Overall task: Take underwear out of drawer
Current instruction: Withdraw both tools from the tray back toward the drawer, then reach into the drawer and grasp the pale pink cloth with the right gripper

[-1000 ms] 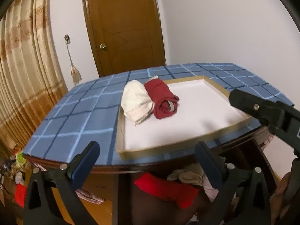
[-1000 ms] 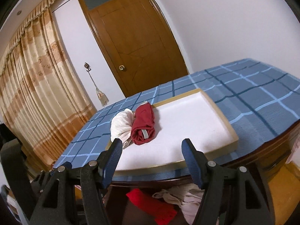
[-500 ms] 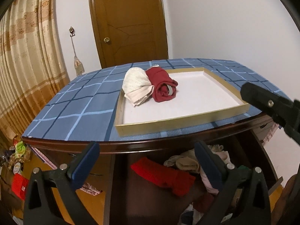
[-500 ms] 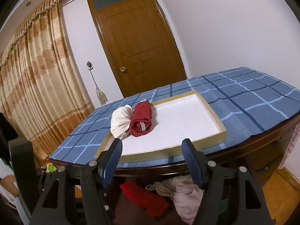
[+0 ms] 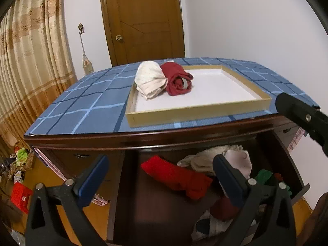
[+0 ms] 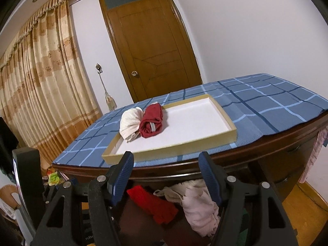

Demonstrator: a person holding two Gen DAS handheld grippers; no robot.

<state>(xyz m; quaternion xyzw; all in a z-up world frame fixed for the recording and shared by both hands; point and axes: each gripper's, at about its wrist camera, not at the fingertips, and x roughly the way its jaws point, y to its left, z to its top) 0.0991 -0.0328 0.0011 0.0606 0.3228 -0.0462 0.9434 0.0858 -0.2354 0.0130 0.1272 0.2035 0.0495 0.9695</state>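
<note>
Both grippers tilt downward at the open drawer. Left gripper and right gripper: jaws spread, nothing between them. Underwear lies heaped in the drawer. Only the left view shows floor clutter. Above, a tray rests on the blue checked cloth.

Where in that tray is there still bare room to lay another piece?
The tray is bare from the dark red roll to its right and near rims. Only its far left corner is crowded, with the cream roll beside the red one.
</note>
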